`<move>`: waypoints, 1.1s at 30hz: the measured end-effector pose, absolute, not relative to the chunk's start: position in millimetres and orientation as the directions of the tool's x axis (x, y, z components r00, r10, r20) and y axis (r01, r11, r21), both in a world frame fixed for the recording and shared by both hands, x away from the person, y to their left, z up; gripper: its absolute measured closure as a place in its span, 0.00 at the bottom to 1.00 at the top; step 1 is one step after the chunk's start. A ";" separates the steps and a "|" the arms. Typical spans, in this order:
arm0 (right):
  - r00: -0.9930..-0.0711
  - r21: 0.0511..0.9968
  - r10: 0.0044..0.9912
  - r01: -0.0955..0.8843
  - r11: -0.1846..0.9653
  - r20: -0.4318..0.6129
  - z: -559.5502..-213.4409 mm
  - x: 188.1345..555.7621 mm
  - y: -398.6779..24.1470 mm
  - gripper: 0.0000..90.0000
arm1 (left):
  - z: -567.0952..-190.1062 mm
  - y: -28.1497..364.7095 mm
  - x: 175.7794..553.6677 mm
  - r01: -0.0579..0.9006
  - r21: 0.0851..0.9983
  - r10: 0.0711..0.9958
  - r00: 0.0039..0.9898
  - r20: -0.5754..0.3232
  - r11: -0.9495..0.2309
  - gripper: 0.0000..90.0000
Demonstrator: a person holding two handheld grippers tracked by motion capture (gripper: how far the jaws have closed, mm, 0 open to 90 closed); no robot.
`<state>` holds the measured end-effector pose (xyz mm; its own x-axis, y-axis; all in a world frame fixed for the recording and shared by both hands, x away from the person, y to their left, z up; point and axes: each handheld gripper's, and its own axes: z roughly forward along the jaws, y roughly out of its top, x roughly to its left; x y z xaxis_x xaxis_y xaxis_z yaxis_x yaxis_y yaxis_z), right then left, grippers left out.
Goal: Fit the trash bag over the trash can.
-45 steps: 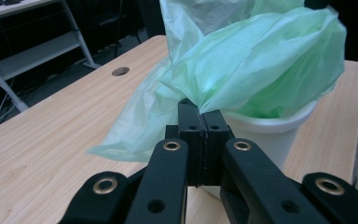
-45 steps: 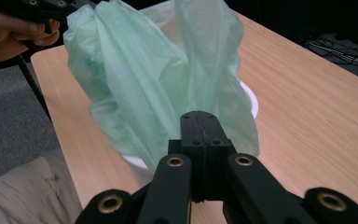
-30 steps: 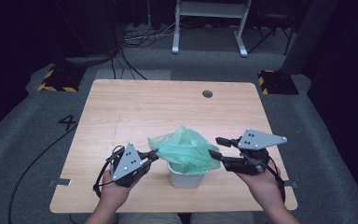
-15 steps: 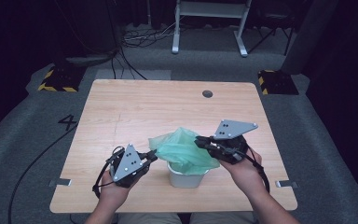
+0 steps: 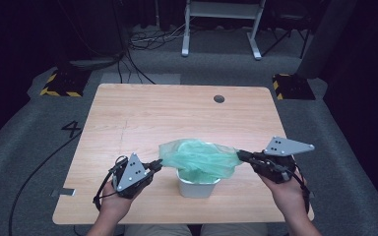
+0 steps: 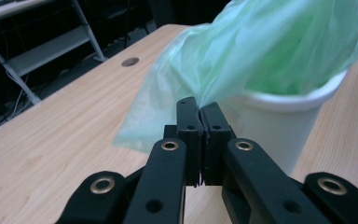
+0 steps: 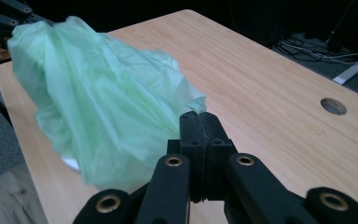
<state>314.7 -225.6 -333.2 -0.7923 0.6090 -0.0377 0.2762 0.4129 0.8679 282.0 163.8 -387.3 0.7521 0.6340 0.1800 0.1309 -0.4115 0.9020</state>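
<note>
Left claw: I see my left claw [image 5: 157, 165] low at the near left of the table [image 5: 142, 115], jaws pressed flat together with a thin edge of the green bag [image 5: 199, 158] pinched between the pads.
Left claw, close up: in the left gripper view the claw [image 6: 199, 108] has the film coming out right at its tips, and the bag [image 6: 270, 46] rises up and to the right from there.
Right claw: my right claw [image 5: 241, 156] sits at the near right, jaws fully closed on the opposite edge of the bag; they have just been closing, and the film is caught between them.
Right claw, close up: in the right gripper view the claw [image 7: 199, 116] grips the bag [image 7: 98, 107] at the tips, and the bulk of it billows off to the left and ahead.
Bag: I have it stretched between the two claws, touching both, loosely crumpled in the middle.
Bin: the white bin [image 5: 198, 187] stands upright between my claws, just below the bag; the bag's middle drapes over and into its mouth. In the left gripper view the bin [image 6: 270, 126] is just right of the tips.
Table hole: a small round hole [image 5: 219, 99] lies well beyond both claws, towards the far edge.
Hands: each of my claws is held from below by a hand at the near edge.
</note>
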 end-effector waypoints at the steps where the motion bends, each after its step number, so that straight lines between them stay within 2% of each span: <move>1: -0.792 0.868 0.609 0.276 0.413 -0.038 -333.2 314.7 -225.6 0.99 | -388.5 165.2 281.9 0.137 0.901 0.637 0.751 0.177 -0.411 0.98; 3: -0.792 0.868 0.610 0.279 0.411 -0.034 -335.2 311.2 -230.1 0.98 | -388.6 167.0 281.7 0.140 0.903 0.642 0.747 0.173 -0.406 0.98; 5: -0.793 0.868 0.609 0.282 0.409 -0.029 -335.2 308.9 -231.6 0.91 | -387.4 167.4 281.6 0.136 0.906 0.640 0.749 0.171 -0.402 0.96; 6: -0.795 0.868 0.606 0.284 0.409 -0.025 -334.9 309.1 -231.1 0.86 | -387.4 166.1 281.5 0.131 0.906 0.640 0.748 0.176 -0.403 0.92; 7: -0.795 0.868 0.606 0.284 0.409 -0.025 -334.9 309.1 -231.1 0.86 | -387.4 166.1 281.5 0.131 0.906 0.640 0.748 0.176 -0.403 0.86; 8: -0.793 0.872 0.608 0.274 0.405 -0.033 -332.5 310.1 -228.1 0.72 | -388.4 164.5 281.6 0.134 0.904 0.642 0.746 0.178 -0.407 0.84; 9: -0.794 0.874 0.607 0.270 0.404 -0.036 -331.3 310.9 -226.7 0.67 | -389.0 163.9 281.9 0.138 0.903 0.641 0.747 0.176 -0.408 0.81; 10: -0.794 0.874 0.607 0.270 0.404 -0.036 -331.3 310.9 -226.7 0.67 | -389.0 163.9 281.9 0.138 0.903 0.641 0.747 0.176 -0.408 0.77; 11: -0.792 0.875 0.609 0.265 0.405 -0.042 -329.4 311.8 -224.4 0.64 | -389.5 163.3 282.8 0.144 0.901 0.645 0.744 0.174 -0.409 0.77; 12: -0.785 0.879 0.616 0.240 0.411 -0.074 -324.4 314.6 -218.9 0.58 | -389.8 163.2 283.7 0.154 0.897 0.649 0.741 0.172 -0.414 0.71; 14: -0.785 0.881 0.614 0.235 0.412 -0.078 -322.6 315.9 -217.2 0.57 | -389.9 163.6 283.9 0.157 0.896 0.653 0.737 0.173 -0.414 0.69; 15: -0.784 0.883 0.615 0.223 0.413 -0.089 -317.6 320.9 -212.3 0.54 | -389.8 164.2 284.0 0.160 0.897 0.656 0.735 0.171 -0.413 0.64; 25: -0.813 0.858 0.565 0.187 0.478 -0.137 -305.1 342.4 -182.6 0.51 | -383.1 171.5 276.0 0.160 0.910 0.673 0.723 0.156 -0.383 0.55; 31: -0.850 0.850 0.507 0.154 0.504 -0.146 -303.3 350.3 -155.4 0.51 | -376.4 158.5 266.9 0.091 0.915 0.648 0.733 0.205 -0.393 0.56; 33: -0.855 0.841 0.497 0.157 0.518 -0.146 -305.3 353.7 -148.6 0.51 | -378.9 151.6 267.0 0.069 0.912 0.637 0.736 0.227 -0.405 0.61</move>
<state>353.7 -148.6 -305.3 -0.8551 0.4974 -0.1464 0.1573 0.5179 0.8408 267.0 151.6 -378.9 0.7363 0.6375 0.2269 0.0693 -0.4046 0.9118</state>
